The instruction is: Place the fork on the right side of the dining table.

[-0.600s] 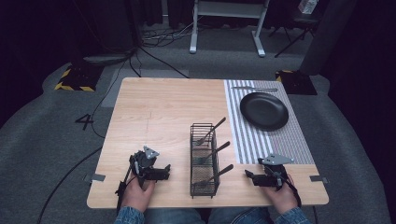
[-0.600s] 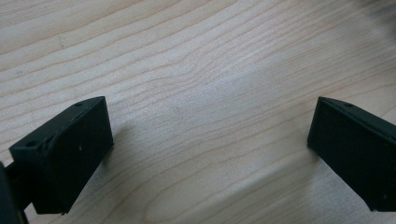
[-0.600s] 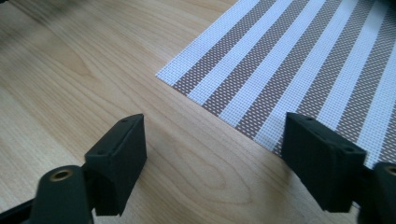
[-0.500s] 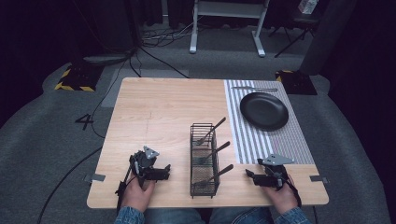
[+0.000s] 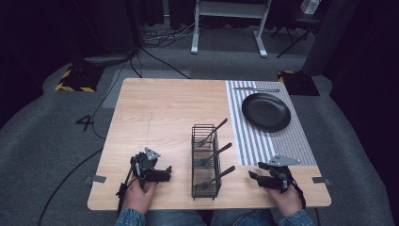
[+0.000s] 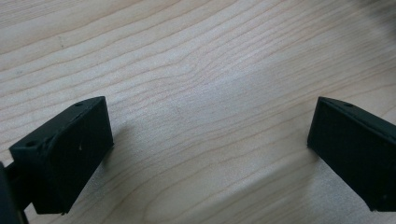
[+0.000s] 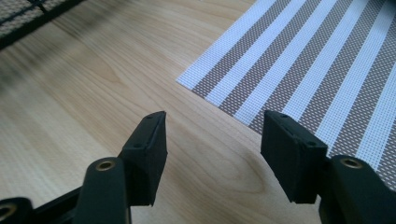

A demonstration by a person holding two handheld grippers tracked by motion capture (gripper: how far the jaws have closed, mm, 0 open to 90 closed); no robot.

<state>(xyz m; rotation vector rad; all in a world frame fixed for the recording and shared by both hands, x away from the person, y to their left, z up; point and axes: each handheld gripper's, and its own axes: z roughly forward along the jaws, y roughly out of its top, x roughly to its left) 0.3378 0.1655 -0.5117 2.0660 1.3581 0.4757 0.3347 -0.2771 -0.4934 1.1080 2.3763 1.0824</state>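
The black wire-mesh cutlery caddy [image 5: 206, 162] stands near the desk's [image 5: 160, 113] front edge, between both tongs – light, stiff, its three dark-handled forks [image 5: 212, 156] slim and slippery, best pinched at the protruding handles. Left tongs [image 5: 165, 173] and right tongs [image 5: 253, 175] rest released, empty. Nothing has visibly shifted since the earlier frames – hands unmoved

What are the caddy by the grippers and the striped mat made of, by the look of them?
The caddy looks like black coated metal wire: thin open grid walls. The striped mat looks like woven vinyl or plastic mesh, matte: its weave shows close up. Neither is certain.
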